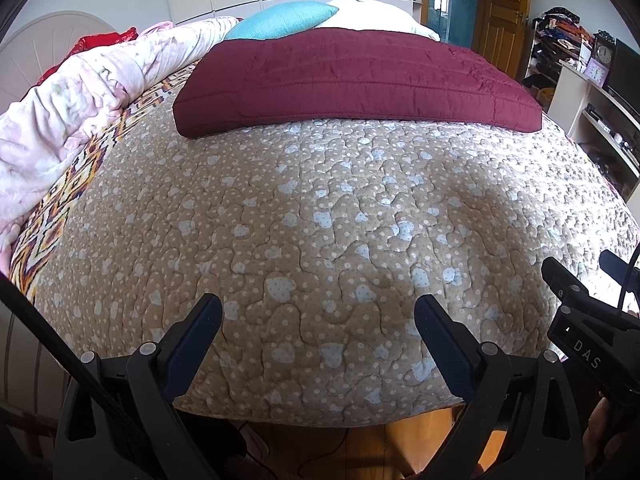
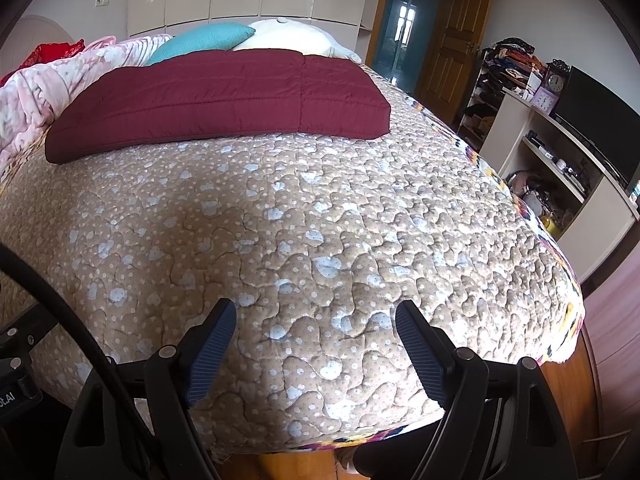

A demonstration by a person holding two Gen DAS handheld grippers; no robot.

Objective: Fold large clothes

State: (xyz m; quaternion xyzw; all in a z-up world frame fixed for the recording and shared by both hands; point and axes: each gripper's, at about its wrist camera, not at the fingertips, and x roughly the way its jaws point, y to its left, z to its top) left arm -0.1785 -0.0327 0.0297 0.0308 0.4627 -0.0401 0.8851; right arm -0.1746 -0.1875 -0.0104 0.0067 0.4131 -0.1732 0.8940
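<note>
A dark red quilted jacket (image 1: 352, 80) lies folded into a flat rectangle across the far half of the bed (image 1: 320, 220). In the right wrist view the same jacket (image 2: 224, 100) lies at the upper left. My left gripper (image 1: 318, 312) hovers open over the bed's near edge, nothing between its fingers. My right gripper (image 2: 316, 316) also stands open and empty above the near edge, well short of the jacket. Part of the right gripper's body (image 1: 588, 320) shows at the right border of the left wrist view.
A pink floral duvet (image 1: 68, 120) is bunched along the bed's left side. A teal pillow (image 1: 280, 20) and a white pillow (image 2: 288, 36) lie behind the jacket. A white shelf unit (image 2: 560, 168) with a dark screen (image 2: 600, 120) stands to the right. Wooden floor (image 1: 420, 440) shows below.
</note>
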